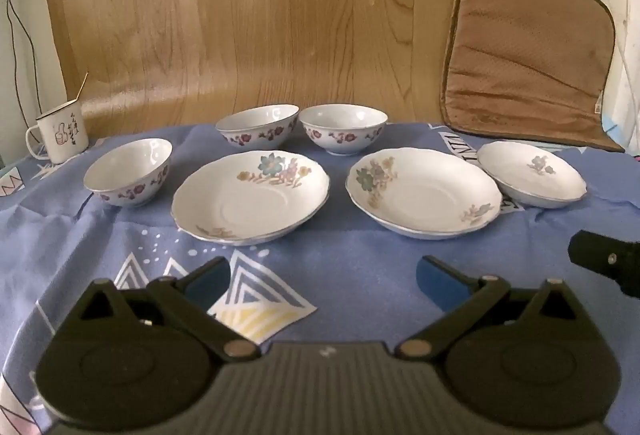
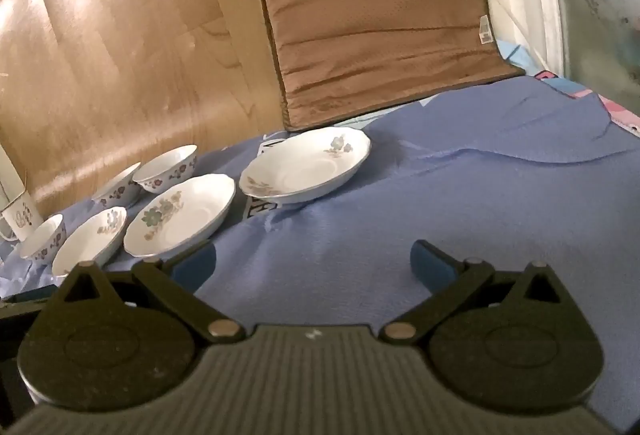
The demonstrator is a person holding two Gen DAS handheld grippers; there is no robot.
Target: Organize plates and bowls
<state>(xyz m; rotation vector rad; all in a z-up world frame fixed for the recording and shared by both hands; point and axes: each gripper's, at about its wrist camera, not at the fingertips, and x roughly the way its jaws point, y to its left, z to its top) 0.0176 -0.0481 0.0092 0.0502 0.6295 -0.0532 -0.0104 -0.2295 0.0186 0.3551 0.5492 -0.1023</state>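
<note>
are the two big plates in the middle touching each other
Apart. The left wrist view shows a strip of blue cloth between the left big plate and the right big plate.

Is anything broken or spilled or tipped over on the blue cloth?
Nothing looks broken or spilled. One bowl in the back row leans sideways, close beside its neighbour. The blue cloth is rumpled. The plates lie flat and whole.

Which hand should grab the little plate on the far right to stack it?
Probably the right. The little plate sits almost straight ahead of the open right hand-held gripper, but far off to the side of the left hand-held gripper.
</note>
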